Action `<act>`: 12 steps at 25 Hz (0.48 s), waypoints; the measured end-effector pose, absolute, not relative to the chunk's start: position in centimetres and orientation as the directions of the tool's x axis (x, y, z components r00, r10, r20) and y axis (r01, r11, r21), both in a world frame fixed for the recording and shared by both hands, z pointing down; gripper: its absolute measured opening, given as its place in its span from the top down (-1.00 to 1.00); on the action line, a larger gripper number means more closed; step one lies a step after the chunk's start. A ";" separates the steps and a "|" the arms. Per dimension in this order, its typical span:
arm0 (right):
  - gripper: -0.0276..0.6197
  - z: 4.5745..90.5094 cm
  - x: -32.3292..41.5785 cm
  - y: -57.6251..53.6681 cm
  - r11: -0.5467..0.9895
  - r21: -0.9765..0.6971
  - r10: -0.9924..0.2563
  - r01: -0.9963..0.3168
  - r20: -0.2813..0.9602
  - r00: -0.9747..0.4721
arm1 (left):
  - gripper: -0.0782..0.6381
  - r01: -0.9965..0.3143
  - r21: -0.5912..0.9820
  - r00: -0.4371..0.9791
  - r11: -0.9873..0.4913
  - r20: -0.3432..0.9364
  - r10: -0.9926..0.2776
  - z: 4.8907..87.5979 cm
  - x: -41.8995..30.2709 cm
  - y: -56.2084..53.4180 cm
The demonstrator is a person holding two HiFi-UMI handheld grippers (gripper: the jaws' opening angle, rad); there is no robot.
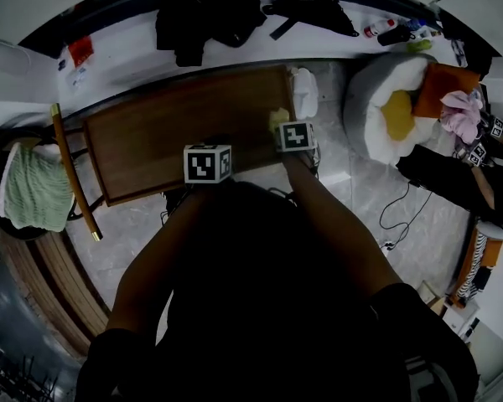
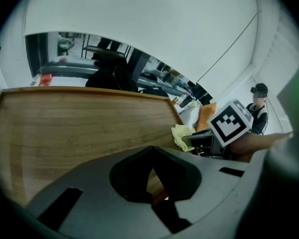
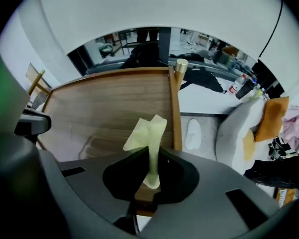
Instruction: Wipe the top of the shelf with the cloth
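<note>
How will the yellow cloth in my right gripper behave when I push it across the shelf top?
Probably floppy: the cloth, pinched in the right gripper, creases into a narrow folded strip. Likely very light, since its free end stands past the jaws without sagging. On the smooth wooden shelf top it may bunch rather than spread flat.

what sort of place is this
Likely a lived-in indoor room, perhaps a home or studio: a wooden shelf, a fried-egg floor cushion on pale tiles, and dark clothes heaped on a long white counter.
</note>
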State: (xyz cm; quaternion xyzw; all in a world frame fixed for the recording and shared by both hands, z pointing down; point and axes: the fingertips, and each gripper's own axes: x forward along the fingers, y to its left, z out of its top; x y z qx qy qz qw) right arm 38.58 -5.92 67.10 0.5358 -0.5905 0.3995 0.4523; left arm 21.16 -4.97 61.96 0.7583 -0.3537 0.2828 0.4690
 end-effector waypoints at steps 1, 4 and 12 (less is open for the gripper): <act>0.79 67.1 39.2 -5.4 0.086 0.034 -0.251 -0.996 0.968 0.011 | 0.75 -0.801 0.515 0.591 -0.305 0.759 -0.274 62.0 20.8 -4.9; 0.79 66.9 40.2 -5.0 0.065 0.070 -0.262 -0.995 0.964 0.051 | 0.75 -0.800 0.524 0.595 -0.290 0.754 -0.277 61.9 19.7 -4.5; 0.79 63.3 29.3 -8.1 0.131 -0.116 -0.392 -0.984 0.906 -0.159 | 0.75 -0.823 0.513 0.568 -0.243 0.758 -0.322 60.4 11.6 -4.0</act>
